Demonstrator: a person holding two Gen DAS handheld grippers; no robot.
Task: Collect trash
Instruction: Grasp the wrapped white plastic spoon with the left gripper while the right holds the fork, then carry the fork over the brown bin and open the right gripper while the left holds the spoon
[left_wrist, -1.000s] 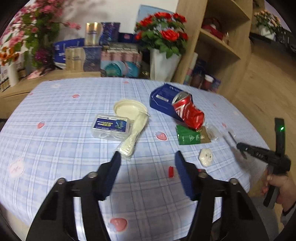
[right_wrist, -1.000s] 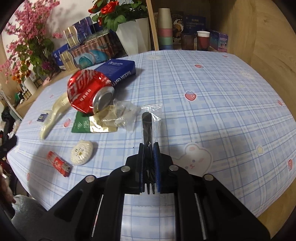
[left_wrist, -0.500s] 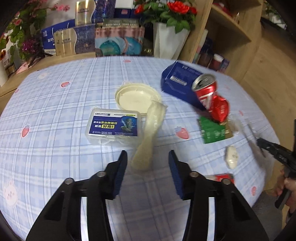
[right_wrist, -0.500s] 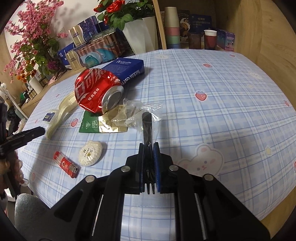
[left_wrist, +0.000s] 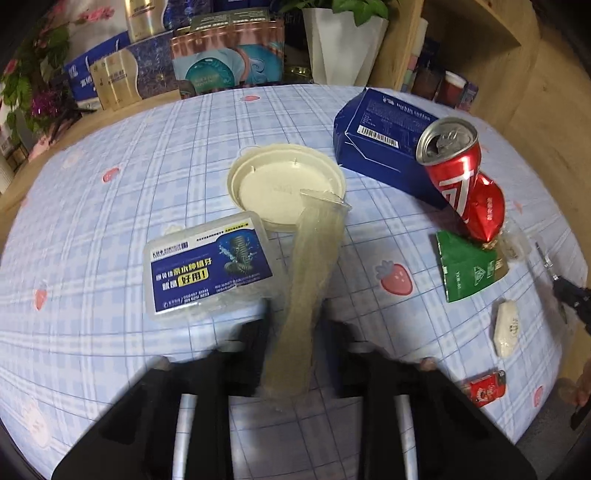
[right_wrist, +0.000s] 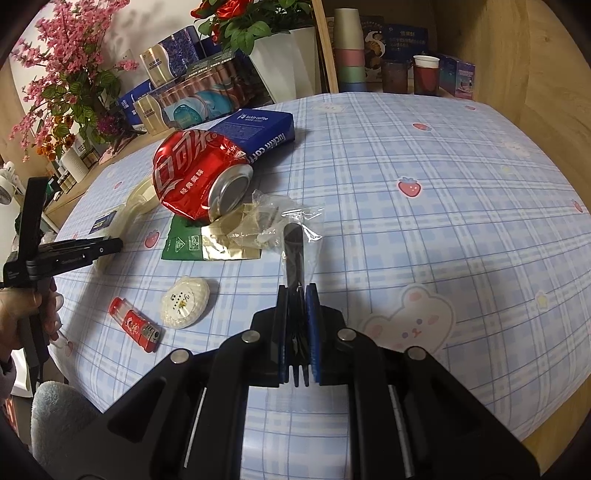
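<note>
my left gripper (left_wrist: 295, 332) has just been closing, its jaws now around the near end of the flattened cream cup (left_wrist: 310, 280) lying on the counter (left_wrist: 110, 350) beside the lid (left_wrist: 284, 184). right gripper (right_wrist: 296, 321) clamps a wrapped black fork (right_wrist: 293, 254).
</note>
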